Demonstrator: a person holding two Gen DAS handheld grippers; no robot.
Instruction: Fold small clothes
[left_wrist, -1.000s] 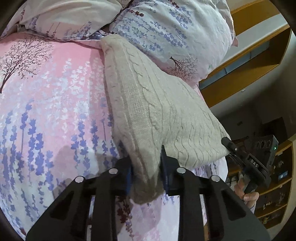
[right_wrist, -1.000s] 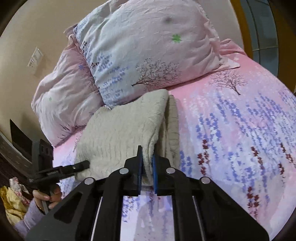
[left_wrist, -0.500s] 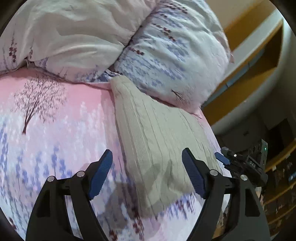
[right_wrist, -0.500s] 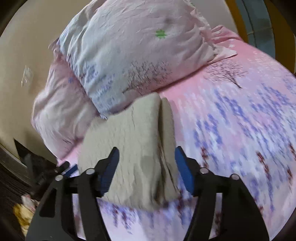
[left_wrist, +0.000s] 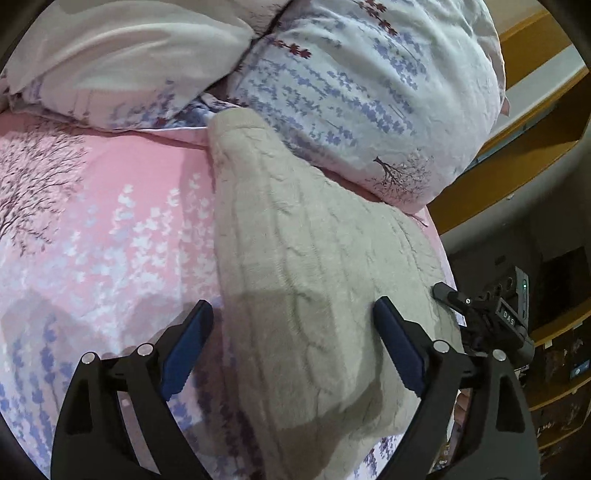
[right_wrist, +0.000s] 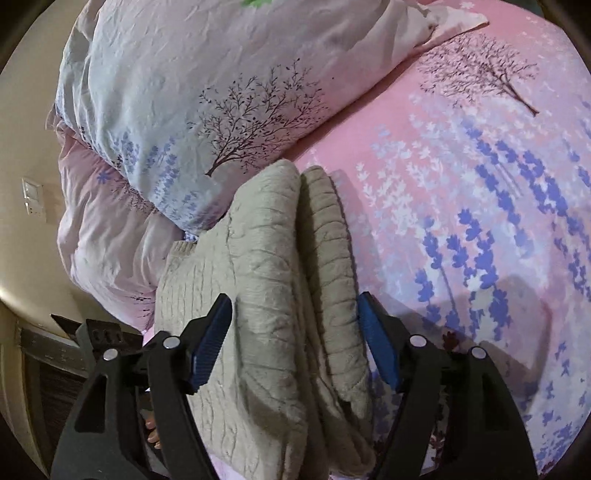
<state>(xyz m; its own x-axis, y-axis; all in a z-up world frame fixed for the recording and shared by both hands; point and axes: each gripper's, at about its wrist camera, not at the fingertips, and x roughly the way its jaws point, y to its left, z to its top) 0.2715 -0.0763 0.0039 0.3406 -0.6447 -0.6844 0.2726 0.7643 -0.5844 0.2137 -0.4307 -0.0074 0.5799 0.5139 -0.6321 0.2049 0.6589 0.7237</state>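
You can't see the near end of the folded beige cable-knit sweater (right_wrist: 273, 295): the bottom edge of the right wrist view cuts it off. Its far end is tucked under the pale blue tree-print pillow (right_wrist: 207, 96). Left of the sweater, only fingertips of the hand (right_wrist: 151, 430) show behind the black gripper frame.

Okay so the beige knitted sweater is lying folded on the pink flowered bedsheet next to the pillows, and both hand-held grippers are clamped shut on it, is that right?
Not quite. Both are open. The left wrist view shows the left hand-held gripper spread wide over the sweater, and the right wrist view shows the right hand-held gripper likewise. The sweater does lie folded on the pink bedsheet beside the pillows.
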